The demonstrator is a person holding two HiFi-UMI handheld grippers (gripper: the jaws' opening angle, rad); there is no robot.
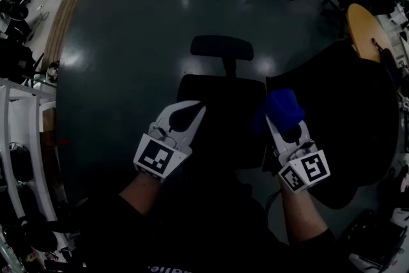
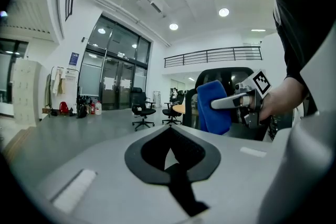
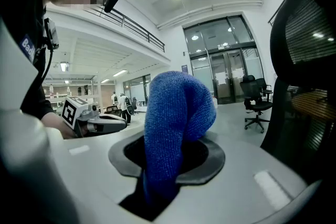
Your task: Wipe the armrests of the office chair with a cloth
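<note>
Dark glossy floor [image 1: 128,41]; black office chair [image 1: 222,99] standing on it.

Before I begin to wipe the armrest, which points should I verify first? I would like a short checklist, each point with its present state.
1. Blue cloth gripped by the right gripper: ok, the jaws are shut on it.
2. Enough cloth beyond the jaws for wiping: ok, a thick fold stands out past them.
3. Left gripper free: ok, jaws together with nothing between.
4. Armrest located on the office chair: cannot tell, the head view is too dark to show one.
5. Cloth in contact with the chair: not ok, its free end stands in open air in the right gripper view.
</note>
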